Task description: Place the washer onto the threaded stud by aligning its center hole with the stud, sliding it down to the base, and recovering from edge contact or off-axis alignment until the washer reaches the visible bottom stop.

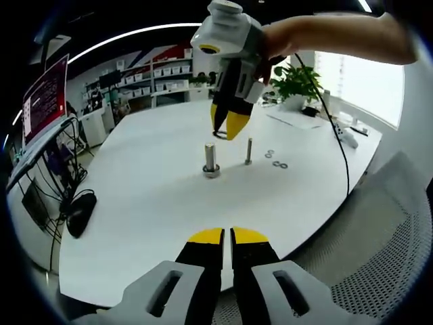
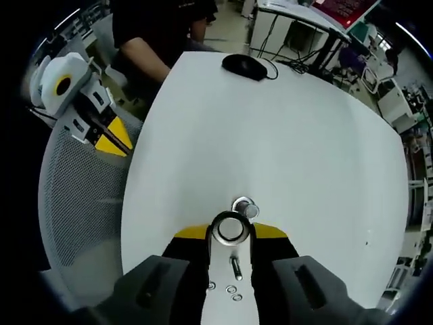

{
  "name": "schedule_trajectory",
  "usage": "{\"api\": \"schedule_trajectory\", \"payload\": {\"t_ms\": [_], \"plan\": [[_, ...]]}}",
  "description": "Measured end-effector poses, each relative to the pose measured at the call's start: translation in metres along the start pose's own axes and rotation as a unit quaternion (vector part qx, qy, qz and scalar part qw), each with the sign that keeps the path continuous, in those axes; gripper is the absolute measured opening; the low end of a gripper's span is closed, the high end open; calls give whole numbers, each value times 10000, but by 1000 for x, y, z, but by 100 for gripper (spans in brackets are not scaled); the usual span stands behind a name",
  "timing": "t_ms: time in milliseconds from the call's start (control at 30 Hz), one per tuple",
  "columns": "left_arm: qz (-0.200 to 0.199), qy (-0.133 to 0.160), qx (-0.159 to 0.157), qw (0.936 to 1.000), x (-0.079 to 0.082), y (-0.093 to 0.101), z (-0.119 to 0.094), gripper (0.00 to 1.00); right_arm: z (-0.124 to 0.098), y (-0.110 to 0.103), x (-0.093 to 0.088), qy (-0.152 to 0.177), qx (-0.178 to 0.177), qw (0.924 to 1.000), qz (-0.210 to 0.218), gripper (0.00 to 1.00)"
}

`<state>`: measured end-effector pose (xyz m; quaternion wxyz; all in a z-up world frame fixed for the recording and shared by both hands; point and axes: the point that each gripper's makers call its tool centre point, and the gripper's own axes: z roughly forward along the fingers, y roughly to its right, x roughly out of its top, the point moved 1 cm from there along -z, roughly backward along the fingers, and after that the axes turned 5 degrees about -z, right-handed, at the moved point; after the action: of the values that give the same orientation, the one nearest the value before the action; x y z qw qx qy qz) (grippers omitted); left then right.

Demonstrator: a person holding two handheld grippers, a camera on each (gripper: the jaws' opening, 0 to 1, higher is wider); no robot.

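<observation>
Washer [image 2: 230,228] sits flat between the yellow tips of the right hand-held gripper [image 2: 231,231], which is clamped on its rim, and its center hole faces the camera. In the right gripper view it is just in front of the threaded stud [image 2: 249,210], which stands on its wide base near the middle of the white tabletop [image 2: 291,135]; I cannot tell if they touch.

In the left gripper view, going from left to right, a black mouse [image 1: 79,213] lies at the left edge of the tabletop. The threaded stud [image 1: 210,160] stands upright near the middle, and the right hand-held gripper [image 1: 228,125] hangs above it. A thinner bolt [image 1: 249,151] stands just beside the stud to the right, and a few spare washers [image 1: 276,160] lie flat a little further right. A plant [image 1: 295,81] stands at the far right edge. At the bottom, the left hand-held gripper [image 1: 227,236] has its yellow tips together, holding nothing, near the front edge of the tabletop.
</observation>
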<state>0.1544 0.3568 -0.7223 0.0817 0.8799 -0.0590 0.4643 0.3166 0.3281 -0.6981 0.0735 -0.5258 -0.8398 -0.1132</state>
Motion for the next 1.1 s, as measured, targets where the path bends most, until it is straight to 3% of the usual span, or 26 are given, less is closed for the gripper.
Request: {"api": "schedule_trajectory", "payload": {"t_ms": [400,1100], "plan": [[-38,65,32,10000,2,-1,-1,1,15,14,5,-73,-116,9999,-67,23],[-52,98,-2,9999,2,-1,-1,1,38,20,6,-371,184,9991,-92,23]]}}
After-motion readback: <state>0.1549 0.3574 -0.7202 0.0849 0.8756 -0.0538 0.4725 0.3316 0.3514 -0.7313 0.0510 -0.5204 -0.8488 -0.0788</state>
